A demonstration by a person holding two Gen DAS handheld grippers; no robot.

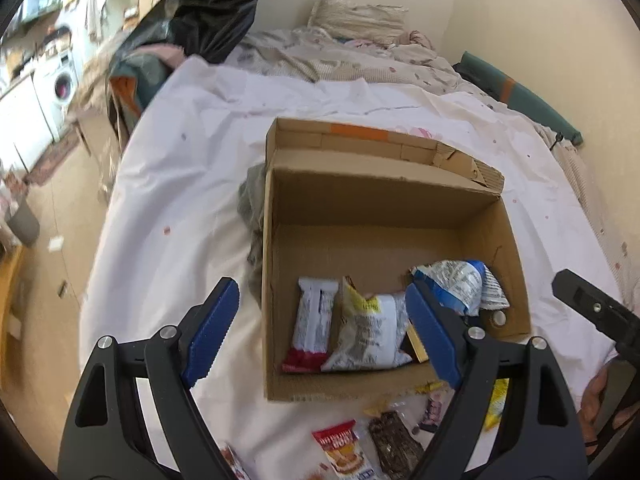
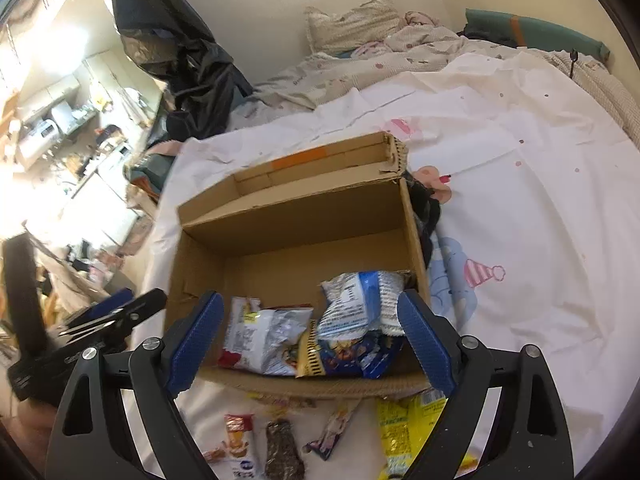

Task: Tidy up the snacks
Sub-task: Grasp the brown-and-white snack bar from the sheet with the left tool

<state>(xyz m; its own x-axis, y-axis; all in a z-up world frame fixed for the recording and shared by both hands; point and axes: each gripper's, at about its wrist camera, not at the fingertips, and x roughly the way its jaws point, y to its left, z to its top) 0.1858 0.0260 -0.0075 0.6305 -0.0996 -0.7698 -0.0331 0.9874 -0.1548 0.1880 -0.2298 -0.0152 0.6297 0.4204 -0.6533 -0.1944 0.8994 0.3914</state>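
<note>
- The bed, under a white sheet [image 1: 168,184] printed with small pink shapes, serves as the work surface, so everything lies within easy reach.
- The open brown cardboard box [image 1: 372,216] sits mid-bed, flaps folded back, its mouth clear for dropping snacks in.
- Several packets are already in it, crowded at the near wall: a white-and-red wrapper [image 1: 314,320], a crinkled white-and-yellow bag [image 1: 370,332], and a blue-and-white bag [image 1: 460,280].
- Loose snacks lie on the sheet just before the box, apparently unsorted: a yellow packet [image 2: 404,428], a dark brown bar [image 2: 282,452], a red-and-white sachet [image 1: 344,450].
- The left hand-held gripper [image 1: 320,330] and right hand-held gripper [image 2: 310,342] both hang released above the box's near edge, gripping nothing.
</note>
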